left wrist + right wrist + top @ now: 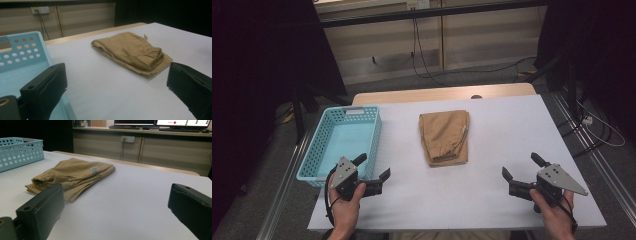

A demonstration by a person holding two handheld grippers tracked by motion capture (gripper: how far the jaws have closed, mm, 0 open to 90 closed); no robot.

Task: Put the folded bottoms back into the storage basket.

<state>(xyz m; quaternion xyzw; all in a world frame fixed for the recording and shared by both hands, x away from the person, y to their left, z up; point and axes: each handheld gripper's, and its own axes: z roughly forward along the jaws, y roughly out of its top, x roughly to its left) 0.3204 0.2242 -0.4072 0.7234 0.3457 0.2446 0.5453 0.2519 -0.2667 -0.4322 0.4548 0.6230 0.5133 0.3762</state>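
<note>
Near the worktop's (492, 200) front edge, both sets of fingers stand spread with nothing between them: the left gripper (373, 172) by the front left corner, the right gripper (521, 172) toward the front right. Each angles inward, likely readying a two-sided pickup of the folded tan trousers (445, 137) lying mid-worktop, well apart from both. Along the left edge sits a blue basket (364, 111), empty, just beside the left fingers. Nothing blocks either approach.

Behind the white-topped wooden table (512, 125) runs a long beige cabinet (492, 35); black cables (422, 55) trail down to grey floor (492, 77).
</note>
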